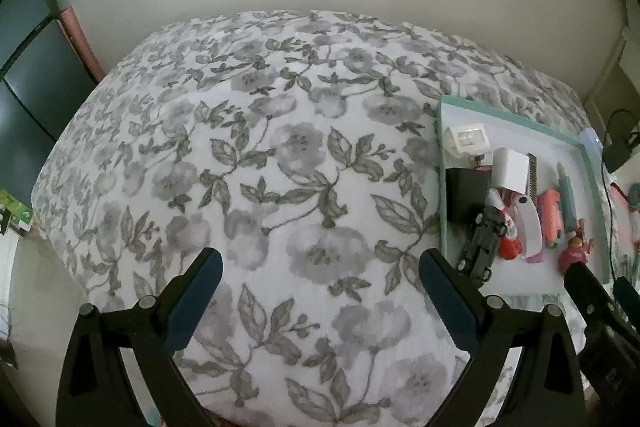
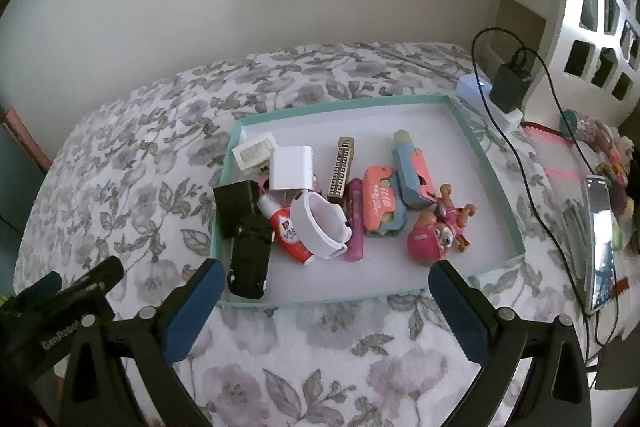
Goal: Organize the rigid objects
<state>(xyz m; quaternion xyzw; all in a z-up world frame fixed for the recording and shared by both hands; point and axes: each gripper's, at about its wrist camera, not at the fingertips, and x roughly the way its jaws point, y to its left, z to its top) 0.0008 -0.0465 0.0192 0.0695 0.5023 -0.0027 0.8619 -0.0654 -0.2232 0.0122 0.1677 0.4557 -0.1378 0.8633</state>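
A shallow teal-rimmed box [image 2: 486, 163] lies on the flowered bedspread, holding several small objects: a black toy car [image 2: 248, 263], a red tube [image 2: 290, 235], a white band [image 2: 320, 223], a white charger cube [image 2: 290, 167], a pink case [image 2: 380, 205] and a pink toy figure [image 2: 434, 233]. My right gripper [image 2: 326, 291] hovers open just in front of the box's near rim, nothing between its fingers. My left gripper [image 1: 320, 283] is open over bare bedspread, left of the box [image 1: 443, 187]; the toy car [image 1: 482, 241] sits by its right finger.
The flowered bedspread [image 1: 260, 147] spreads wide to the left of the box. Right of the box lie a black cable with adapter [image 2: 510, 85], a phone [image 2: 600, 243] and mixed toys [image 2: 612, 155]. A white wall stands behind, a white shelf unit [image 2: 596, 27] at far right.
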